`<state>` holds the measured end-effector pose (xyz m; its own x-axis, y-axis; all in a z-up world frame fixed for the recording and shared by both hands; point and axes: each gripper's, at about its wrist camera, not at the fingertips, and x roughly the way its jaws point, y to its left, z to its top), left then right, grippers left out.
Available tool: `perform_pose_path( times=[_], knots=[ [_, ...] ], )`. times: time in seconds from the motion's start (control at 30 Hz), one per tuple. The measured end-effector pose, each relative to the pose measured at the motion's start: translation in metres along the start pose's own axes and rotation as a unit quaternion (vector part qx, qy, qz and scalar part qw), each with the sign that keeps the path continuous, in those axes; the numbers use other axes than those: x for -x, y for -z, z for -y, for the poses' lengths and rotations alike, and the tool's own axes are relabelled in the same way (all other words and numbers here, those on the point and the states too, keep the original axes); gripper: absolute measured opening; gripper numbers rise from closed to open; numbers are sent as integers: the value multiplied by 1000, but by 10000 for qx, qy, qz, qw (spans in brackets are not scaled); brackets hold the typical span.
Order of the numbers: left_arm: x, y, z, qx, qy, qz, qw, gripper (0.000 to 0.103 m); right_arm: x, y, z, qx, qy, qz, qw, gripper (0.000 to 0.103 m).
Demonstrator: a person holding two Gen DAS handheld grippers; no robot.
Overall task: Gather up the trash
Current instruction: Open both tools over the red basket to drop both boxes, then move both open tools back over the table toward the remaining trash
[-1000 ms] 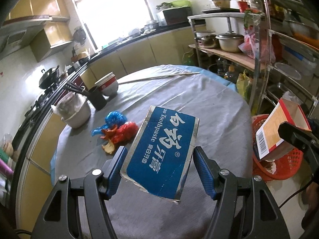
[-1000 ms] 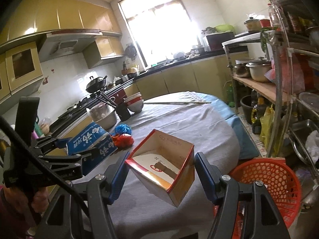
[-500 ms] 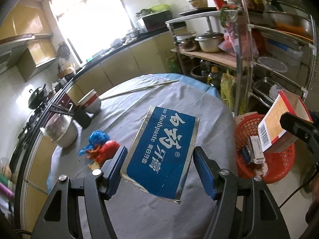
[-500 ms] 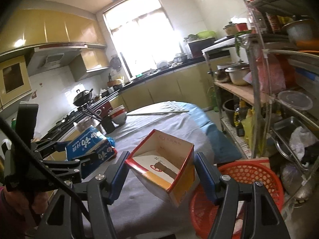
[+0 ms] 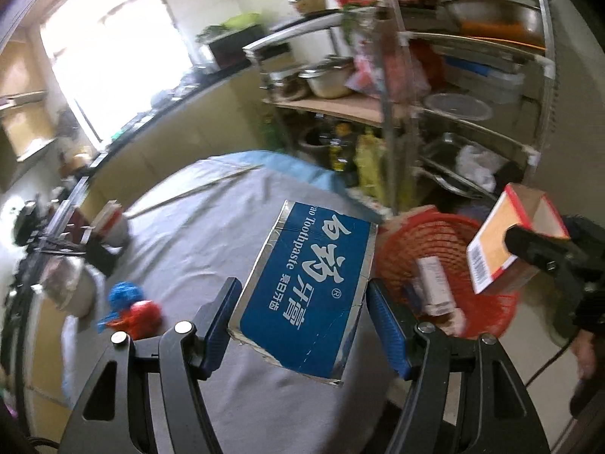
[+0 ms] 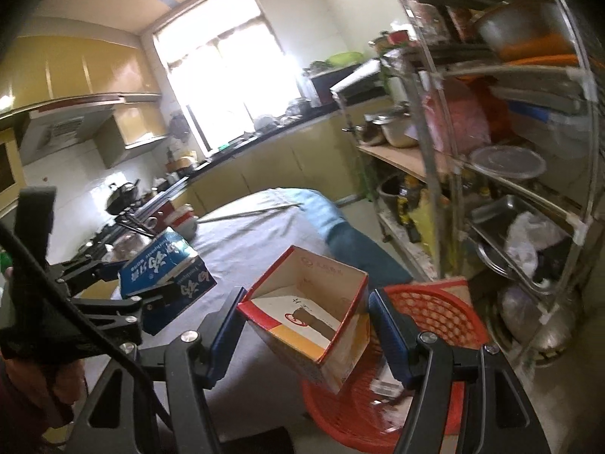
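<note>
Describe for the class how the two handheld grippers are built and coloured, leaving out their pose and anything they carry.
Both match. The left gripper and right gripper each have a black plastic frame with triangular cut-outs, silver screw heads at the joints, and two flat fingers faced with blue ribbed pads. A black cable runs along the left gripper's handle.

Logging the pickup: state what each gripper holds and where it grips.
Left gripper: blue toothpaste box, fingers on its long sides. Right gripper: open red-rimmed carton, gripped by opposite side walls.
</note>
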<state>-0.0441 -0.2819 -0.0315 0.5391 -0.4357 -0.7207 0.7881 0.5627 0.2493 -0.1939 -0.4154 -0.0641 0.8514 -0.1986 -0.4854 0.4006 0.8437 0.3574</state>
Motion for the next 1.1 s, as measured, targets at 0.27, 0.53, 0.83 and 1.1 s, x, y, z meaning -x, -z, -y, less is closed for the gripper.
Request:
perform_pose_path(
  times=[0.27, 0.53, 0.83, 1.1],
  knots=[
    [-31, -12, 42, -164, 1169, -234, 9927, 69, -4, 24, 57, -663, 391, -346, 9964, 69],
    [-63, -7, 70, -137, 1402, -666, 9878, 69, -18, 42, 83, -1074, 449, -620, 9913, 69],
    [-89, -3, 86, -143, 1690, -959, 9808, 70, -26, 51, 97, -1450, 469, -763, 9854, 72],
    [-83, -4, 65, 78, 1720, -890, 9810, 70, -28, 46, 104, -1905, 354, -713, 9784, 73]
  ],
)
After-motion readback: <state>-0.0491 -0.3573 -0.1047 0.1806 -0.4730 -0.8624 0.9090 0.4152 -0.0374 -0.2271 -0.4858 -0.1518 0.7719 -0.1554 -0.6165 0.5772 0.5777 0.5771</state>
